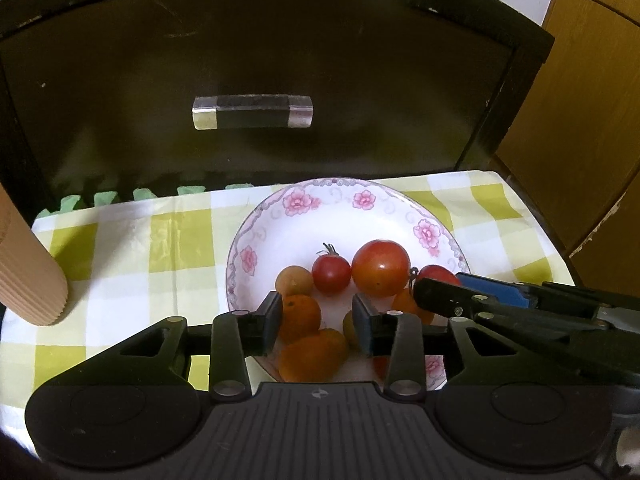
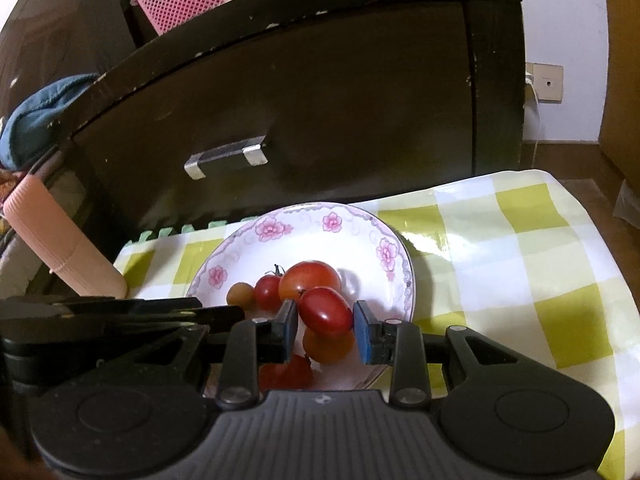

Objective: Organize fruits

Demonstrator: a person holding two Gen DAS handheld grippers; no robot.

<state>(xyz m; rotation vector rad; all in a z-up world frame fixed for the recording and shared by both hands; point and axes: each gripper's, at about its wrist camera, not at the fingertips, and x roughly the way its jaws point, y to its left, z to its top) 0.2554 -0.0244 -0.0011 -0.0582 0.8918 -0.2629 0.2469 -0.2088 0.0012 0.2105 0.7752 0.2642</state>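
Both my grippers are over the floral plate (image 1: 434, 236), which sits at the back edge of the checked cloth (image 1: 132, 248), up against the dark drawer front (image 1: 256, 56). My right gripper (image 2: 326, 326) is clamped on an oblong red tomato (image 2: 326, 312), pads pressing on either end, and holds it over the plate's front half. My left gripper (image 1: 318, 320) has its jaws apart; nothing gripped, an orange fruit (image 1: 300, 318) just beside its left pad and an elongated orange one (image 1: 312, 354) below the gap. Rest of the fruit is in the plate: big red tomato (image 1: 381, 268) near centre, small stemmed red one (image 1: 331, 279) touching its left side, a yellowish one (image 1: 294, 280) further left. A ribbed tan cylinder (image 1: 28, 276) leans on the cloth's left edge.
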